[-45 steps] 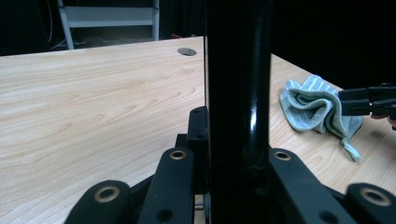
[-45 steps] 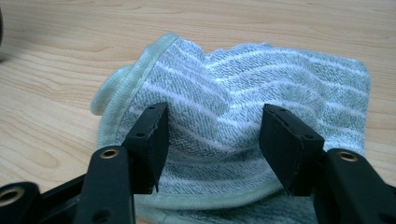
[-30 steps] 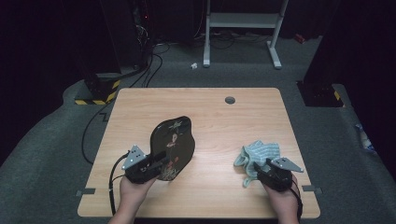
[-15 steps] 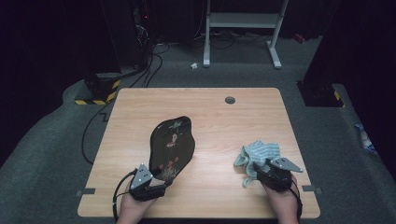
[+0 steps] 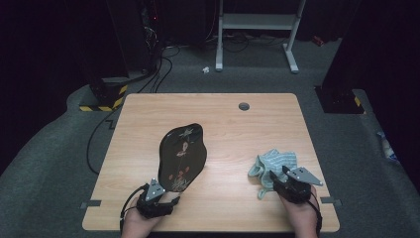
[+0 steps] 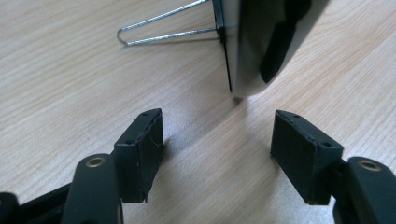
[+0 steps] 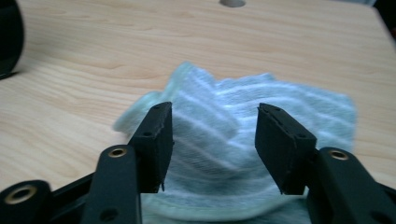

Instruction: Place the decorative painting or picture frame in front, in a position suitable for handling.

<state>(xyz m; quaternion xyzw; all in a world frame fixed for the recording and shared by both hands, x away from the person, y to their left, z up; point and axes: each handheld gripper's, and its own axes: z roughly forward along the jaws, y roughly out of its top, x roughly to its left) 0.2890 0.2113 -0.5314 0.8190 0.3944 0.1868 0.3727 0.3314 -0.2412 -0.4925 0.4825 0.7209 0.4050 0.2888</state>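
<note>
— Where do your tools stand?

— Your left gripper sits low at the near edge of the table, jaws wide after just opening, nothing between them. The dark decorated plate stands just ahead of it, propped upright on its wire stand.

— And your other hand?

— Your right gripper is at the near right, its jaws just closing yet apart. They straddle a raised fold of the pale green striped cloth, which lies crumpled on the wood; I cannot tell whether the pads press it.
</note>
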